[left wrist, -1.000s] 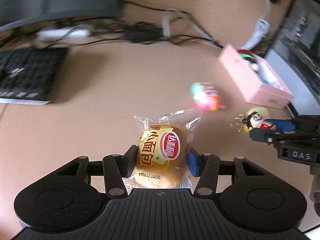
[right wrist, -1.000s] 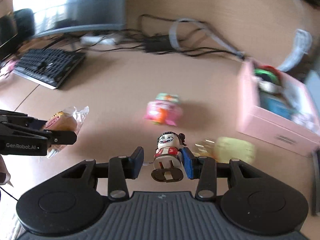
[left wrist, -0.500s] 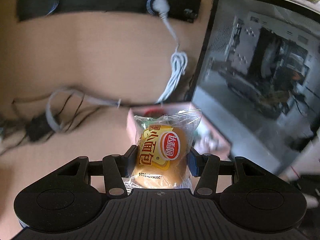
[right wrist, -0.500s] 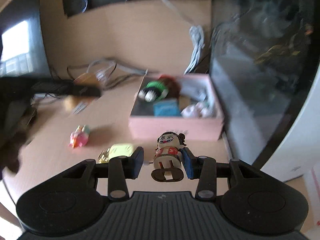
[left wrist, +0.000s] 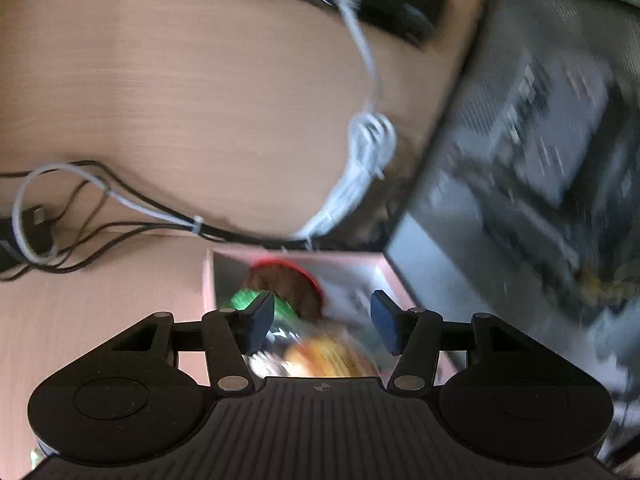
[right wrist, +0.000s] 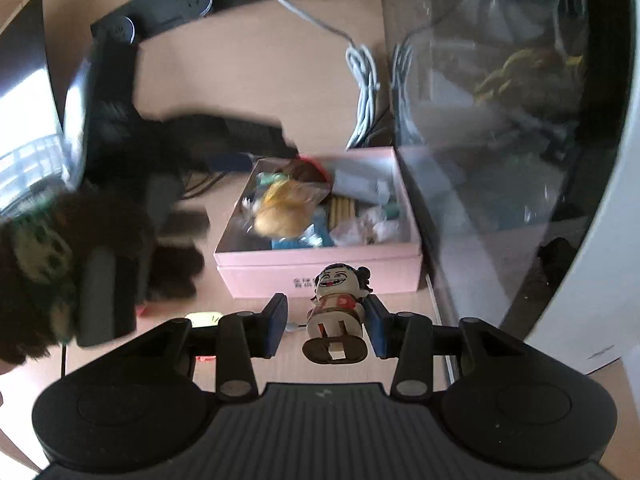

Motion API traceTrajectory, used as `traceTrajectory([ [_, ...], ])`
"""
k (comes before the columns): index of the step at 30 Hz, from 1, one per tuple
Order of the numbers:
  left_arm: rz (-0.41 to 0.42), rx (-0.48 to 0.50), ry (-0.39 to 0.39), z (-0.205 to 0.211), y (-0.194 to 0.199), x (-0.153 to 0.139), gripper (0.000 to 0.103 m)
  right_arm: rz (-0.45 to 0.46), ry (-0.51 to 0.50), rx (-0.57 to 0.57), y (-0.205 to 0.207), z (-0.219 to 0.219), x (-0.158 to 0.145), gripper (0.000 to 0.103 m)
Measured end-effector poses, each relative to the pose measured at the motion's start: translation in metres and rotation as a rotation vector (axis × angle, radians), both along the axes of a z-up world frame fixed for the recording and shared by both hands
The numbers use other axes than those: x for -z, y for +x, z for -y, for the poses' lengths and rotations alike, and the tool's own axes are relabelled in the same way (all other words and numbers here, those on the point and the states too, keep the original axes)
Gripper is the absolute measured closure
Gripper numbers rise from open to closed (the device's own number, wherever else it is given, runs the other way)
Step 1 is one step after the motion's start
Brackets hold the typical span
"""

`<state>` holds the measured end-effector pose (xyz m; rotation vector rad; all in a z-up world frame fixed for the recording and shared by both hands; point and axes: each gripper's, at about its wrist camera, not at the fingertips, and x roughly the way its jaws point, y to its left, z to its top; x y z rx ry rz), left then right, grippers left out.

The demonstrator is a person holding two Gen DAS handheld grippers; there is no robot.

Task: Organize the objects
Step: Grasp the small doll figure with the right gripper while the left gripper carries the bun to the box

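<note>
Below the spread left hand-held gripper [left wrist: 322, 322], whose jaws have just been opening, the bread packet [left wrist: 320, 356] lies in the pink box [left wrist: 208, 280].

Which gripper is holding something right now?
The right gripper: the grinning figurine sits between its fingers. The left gripper is open, the packaged bun in the pink box.

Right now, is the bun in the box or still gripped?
In the box. The bun lies blurred among its contents; the left gripper has just been opening, jaws empty.

The right hand-held gripper [right wrist: 326, 326] grips a figurine [right wrist: 338, 312] before the pink box [right wrist: 320, 270].
</note>
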<state>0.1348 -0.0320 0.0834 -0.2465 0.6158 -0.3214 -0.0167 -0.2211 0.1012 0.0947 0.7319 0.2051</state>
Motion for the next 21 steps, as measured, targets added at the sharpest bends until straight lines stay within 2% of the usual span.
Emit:
traceTrajectory([
  [5, 0.013, -0.084, -0.001, -0.046, -0.016, -0.014, 0.045, 0.065, 0.019, 0.0, 0.02, -0.003, -0.014, 0.062],
  [7, -0.015, -0.101, 0.004, -0.06, -0.025, -0.011, 0.045, 0.148, 0.011, 0.021, 0.033, -0.008, -0.03, 0.062],
  [10, -0.056, -0.121, 0.036, -0.076, -0.04, -0.004, 0.045, 0.299, -0.055, 0.09, 0.063, -0.023, -0.051, 0.06],
  [12, -0.08, -0.134, 0.038, -0.086, -0.052, 0.001, 0.045, 0.355, -0.099, 0.111, 0.086, -0.033, -0.053, 0.041],
  [16, -0.102, -0.15, 0.061, -0.109, -0.077, 0.012, 0.045, 0.276, -0.089, 0.037, 0.102, -0.047, -0.036, 0.041],
  [19, -0.146, -0.154, 0.06, -0.121, -0.089, 0.024, 0.045, 0.186, -0.136, -0.008, 0.104, -0.068, -0.004, 0.042],
  [21, -0.169, -0.164, 0.056, -0.127, -0.095, 0.03, 0.045, 0.136, -0.186, -0.034, 0.107, -0.079, 0.017, 0.057],
])
